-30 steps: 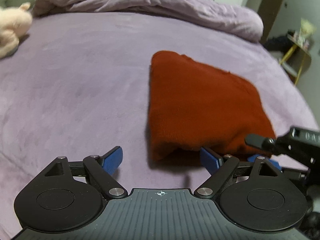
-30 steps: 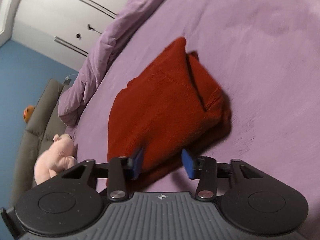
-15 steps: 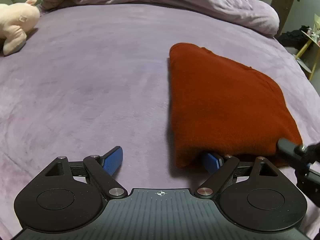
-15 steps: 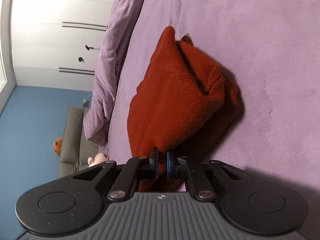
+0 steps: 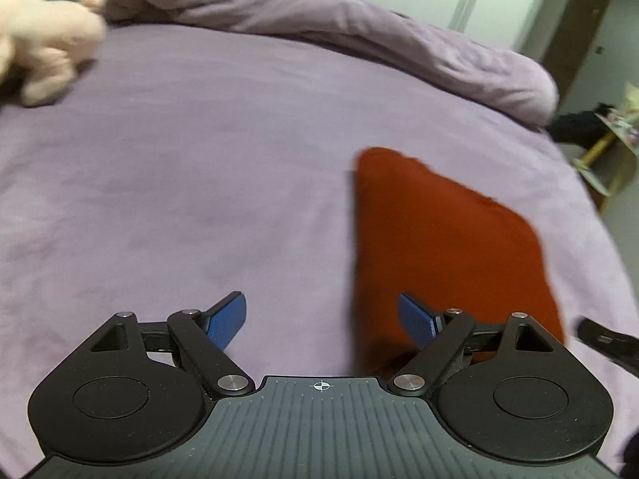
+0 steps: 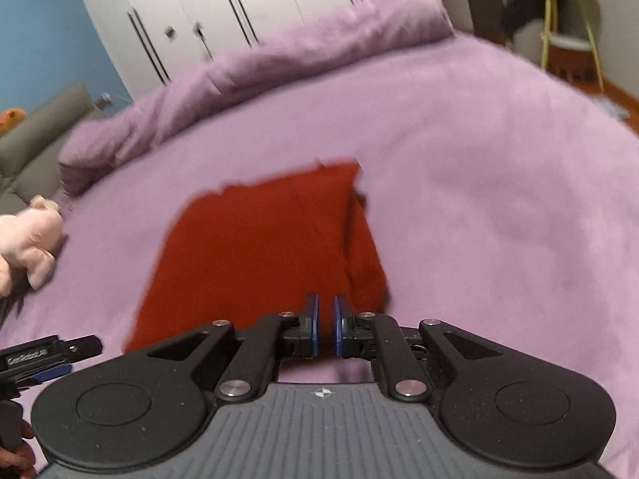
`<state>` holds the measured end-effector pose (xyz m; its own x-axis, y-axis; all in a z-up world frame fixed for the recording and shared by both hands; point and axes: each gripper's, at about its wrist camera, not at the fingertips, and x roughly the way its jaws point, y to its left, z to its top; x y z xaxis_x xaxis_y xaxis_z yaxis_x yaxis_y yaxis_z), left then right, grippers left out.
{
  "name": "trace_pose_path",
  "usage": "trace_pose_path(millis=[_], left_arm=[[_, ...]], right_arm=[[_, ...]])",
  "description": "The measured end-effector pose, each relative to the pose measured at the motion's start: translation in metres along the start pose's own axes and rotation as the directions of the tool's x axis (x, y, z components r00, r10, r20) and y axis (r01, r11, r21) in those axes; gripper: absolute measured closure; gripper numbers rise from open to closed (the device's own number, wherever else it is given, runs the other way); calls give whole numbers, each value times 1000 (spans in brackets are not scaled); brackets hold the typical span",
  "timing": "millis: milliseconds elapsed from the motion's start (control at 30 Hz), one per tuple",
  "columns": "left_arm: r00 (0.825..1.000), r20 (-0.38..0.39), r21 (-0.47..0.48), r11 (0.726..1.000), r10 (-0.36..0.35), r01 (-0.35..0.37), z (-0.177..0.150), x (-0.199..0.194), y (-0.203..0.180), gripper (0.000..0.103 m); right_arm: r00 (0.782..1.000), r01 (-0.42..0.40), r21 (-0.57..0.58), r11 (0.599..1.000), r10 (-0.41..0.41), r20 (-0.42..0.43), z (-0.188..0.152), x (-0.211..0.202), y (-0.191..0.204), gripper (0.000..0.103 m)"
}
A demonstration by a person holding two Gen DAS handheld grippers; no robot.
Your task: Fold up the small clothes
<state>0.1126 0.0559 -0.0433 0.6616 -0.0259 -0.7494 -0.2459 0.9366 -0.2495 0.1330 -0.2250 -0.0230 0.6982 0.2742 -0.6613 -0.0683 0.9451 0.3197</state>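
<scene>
Lying folded, one red garment [image 5: 447,247], one plush [image 5: 44,44]

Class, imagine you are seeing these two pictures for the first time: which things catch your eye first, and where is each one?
The folded rust-red garment stands out first, lying on the purple bedspread just ahead of both grippers. Next comes the pink plush toy at the bed's far left edge. The left gripper is wide open, while the right gripper is nearly closed, near the garment's edge.
</scene>
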Motion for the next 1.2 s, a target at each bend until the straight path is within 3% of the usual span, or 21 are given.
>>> trace_pose_path(millis=[133, 267, 367, 467, 633, 800, 933, 1000, 1067, 1133, 1200], left_arm=[[999, -52, 80, 997, 13, -9, -5, 31, -24, 15], [997, -76, 86, 996, 25, -18, -16, 47, -22, 11], [996, -80, 133, 991, 35, -25, -19, 54, -21, 7], [996, -90, 107, 994, 23, -13, -21, 58, -16, 5], [998, -37, 161, 986, 40, -34, -28, 59, -21, 2], [998, -36, 142, 989, 55, -49, -28, 29, -19, 3], [995, -36, 123, 988, 93, -88, -29, -3, -17, 3], [993, -55, 125, 988, 100, -93, -28, -13, -17, 2], [992, -76, 132, 987, 101, -91, -24, -21, -20, 2], [993, -74, 123, 989, 97, -87, -22, -32, -21, 1], [996, -65, 121, 991, 58, -50, -21, -43, -21, 1]], right_arm=[[999, -37, -115, 993, 35, -23, 9, 26, 29, 94], [982, 68, -202, 977, -102, -161, -6, 64, 31, 97], [988, 49, -217, 975, -79, -134, -9, 64, 24, 100], [984, 49, -245, 968, -89, -157, -8, 67, 23, 100], [987, 43, -294, 955, -87, -138, -17, 65, 24, 100], [990, 75, -378, 923, -115, -86, -33, 44, 37, 98], [964, 95, -314, 945, -166, -208, -37, 20, 39, 71], [965, 85, -264, 961, -146, -220, -39, 5, 36, 64], [962, 109, -240, 965, -163, -221, -35, -7, 37, 41], [965, 119, -242, 963, -169, -199, -30, -20, 41, 34], [967, 125, -259, 958, -176, -186, -24, -30, 49, 18]])
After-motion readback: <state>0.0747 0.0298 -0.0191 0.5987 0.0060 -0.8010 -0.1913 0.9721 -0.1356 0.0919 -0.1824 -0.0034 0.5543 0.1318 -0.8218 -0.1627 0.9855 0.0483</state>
